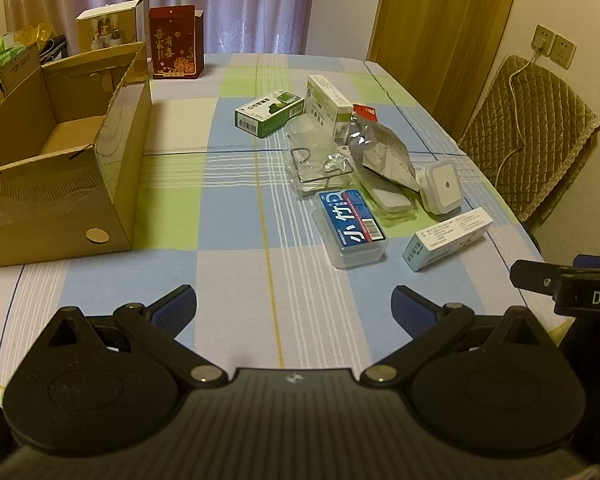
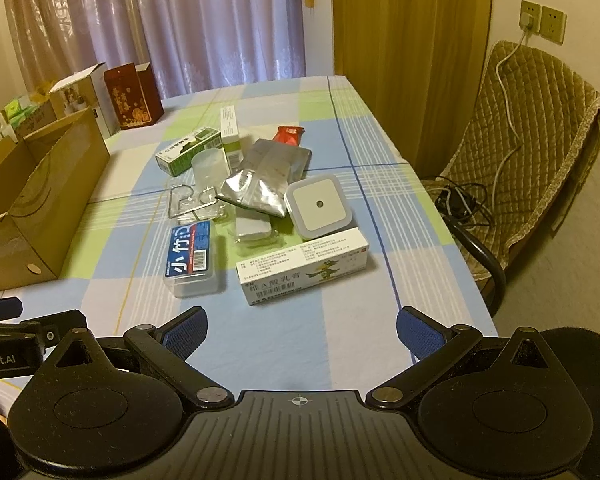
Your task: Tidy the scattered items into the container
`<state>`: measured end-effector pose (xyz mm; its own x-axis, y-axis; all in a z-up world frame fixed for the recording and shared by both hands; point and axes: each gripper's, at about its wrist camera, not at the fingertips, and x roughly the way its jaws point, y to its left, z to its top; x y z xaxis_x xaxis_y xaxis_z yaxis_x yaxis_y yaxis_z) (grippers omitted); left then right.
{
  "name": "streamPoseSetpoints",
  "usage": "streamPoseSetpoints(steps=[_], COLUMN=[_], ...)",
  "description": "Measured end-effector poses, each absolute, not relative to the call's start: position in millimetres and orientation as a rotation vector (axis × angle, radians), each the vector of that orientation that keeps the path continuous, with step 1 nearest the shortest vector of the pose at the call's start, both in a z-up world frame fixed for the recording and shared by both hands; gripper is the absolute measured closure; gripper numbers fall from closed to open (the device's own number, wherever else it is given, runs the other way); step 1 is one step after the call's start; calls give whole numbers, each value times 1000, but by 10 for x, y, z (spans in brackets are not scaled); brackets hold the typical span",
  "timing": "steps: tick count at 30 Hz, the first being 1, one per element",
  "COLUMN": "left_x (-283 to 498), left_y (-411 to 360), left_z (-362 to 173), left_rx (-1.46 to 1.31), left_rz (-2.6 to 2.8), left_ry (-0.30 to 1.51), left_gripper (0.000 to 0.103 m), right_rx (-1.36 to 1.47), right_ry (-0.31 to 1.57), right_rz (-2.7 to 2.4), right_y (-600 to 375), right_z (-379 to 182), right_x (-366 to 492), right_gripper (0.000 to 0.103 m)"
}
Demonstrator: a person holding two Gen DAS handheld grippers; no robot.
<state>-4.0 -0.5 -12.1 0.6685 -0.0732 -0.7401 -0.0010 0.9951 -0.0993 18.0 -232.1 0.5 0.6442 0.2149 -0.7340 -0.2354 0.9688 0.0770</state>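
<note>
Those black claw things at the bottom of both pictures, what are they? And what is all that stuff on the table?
Each one is a gripper, a two-finger grabbing tool that a person holds, one in each hand. A small camera sits on each tool and looks forward along its fingers, so one picture comes from the left gripper and the other from the right gripper. Both are open and hold nothing.

They hang over a table with a checked cloth. Scattered on it are a green box, a clear case with a blue label, a silver foil bag, a white square night light and a white medicine box. On the left stands an open cardboard box, where these things are meant to go. Nothing scattered looks to be inside it yet.
</note>
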Motion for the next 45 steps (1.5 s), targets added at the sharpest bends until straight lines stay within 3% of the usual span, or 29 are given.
streamPoseSetpoints(steps=[30, 37, 45], left_x=[-37, 45, 288], left_y=[18, 10, -56], left_z=[-103, -124, -206], left_rx=[-113, -99, -52], left_rz=[-35, -43, -71], left_ry=[843, 847, 857], left_gripper=[1, 1, 1], right_rx=[-25, -367, -881], right_ry=[870, 799, 755], right_rz=[349, 560, 891], right_y=[-2295, -2088, -1952], right_z=[62, 140, -170], right_x=[328, 649, 943], right_gripper=[0, 0, 0])
